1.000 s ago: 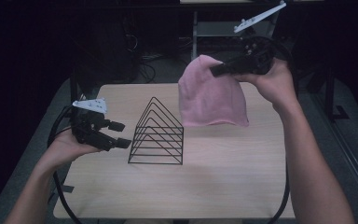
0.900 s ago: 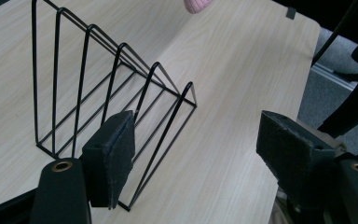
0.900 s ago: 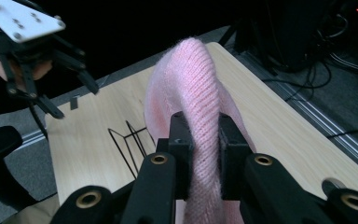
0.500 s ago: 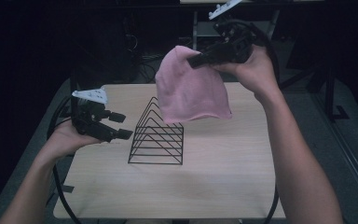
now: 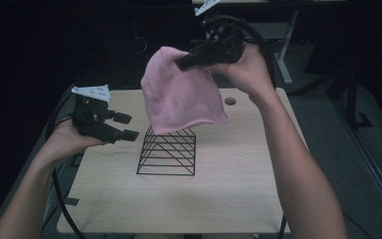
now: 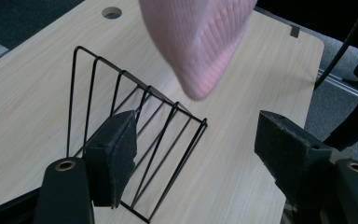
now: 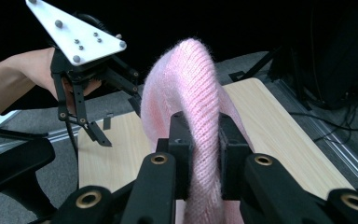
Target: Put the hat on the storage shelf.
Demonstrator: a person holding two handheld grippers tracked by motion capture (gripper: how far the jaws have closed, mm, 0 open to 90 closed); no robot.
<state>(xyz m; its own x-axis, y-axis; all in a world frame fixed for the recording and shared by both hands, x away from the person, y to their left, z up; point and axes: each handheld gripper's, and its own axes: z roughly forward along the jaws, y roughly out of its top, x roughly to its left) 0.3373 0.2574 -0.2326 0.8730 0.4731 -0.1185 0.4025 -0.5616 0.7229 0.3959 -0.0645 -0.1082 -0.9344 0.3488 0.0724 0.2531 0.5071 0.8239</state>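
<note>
- Pink knitted hat (image 5: 181, 94) is held in the air above the back half of the table (image 5: 238, 199), clear of the surface, its lower edge hanging just over the top of the black wire rack (image 5: 167, 152).
- Right gripper (image 5: 183, 63) is seen in the high view at the top centre, carried in the person's right hand (image 5: 246, 67); its jaws are pinched tight on a fold of the hat near the hat's upper right corner.
- In the right gripper view the knit (image 7: 200, 116) is squeezed between the two black pads (image 7: 182, 154), bulging up in an arch above them and trailing down below them.
- Wire rack is a tent-shaped frame of thin black rods, standing on the light wooden table near its middle; no contact between rack and hat can be made out, though the hat's hem overlaps the rack's ridge in the high view.
- Left gripper (image 5: 124, 127) is held at the left edge of the table, beside the rack and apart from it, raised off the surface in the left hand (image 5: 67, 139).
- Left jaws are spread wide with nothing between them; in the left gripper view the pads (image 6: 114, 154) frame the rack (image 6: 135, 135) and the rounded tip of the hat (image 6: 200, 42) hanging above it.
- Grey three-cornered plate (image 5: 92, 92) is noted on top of the left gripper.
- Round hole (image 5: 230, 101) is seen in the tabletop just right of the hat.
</note>
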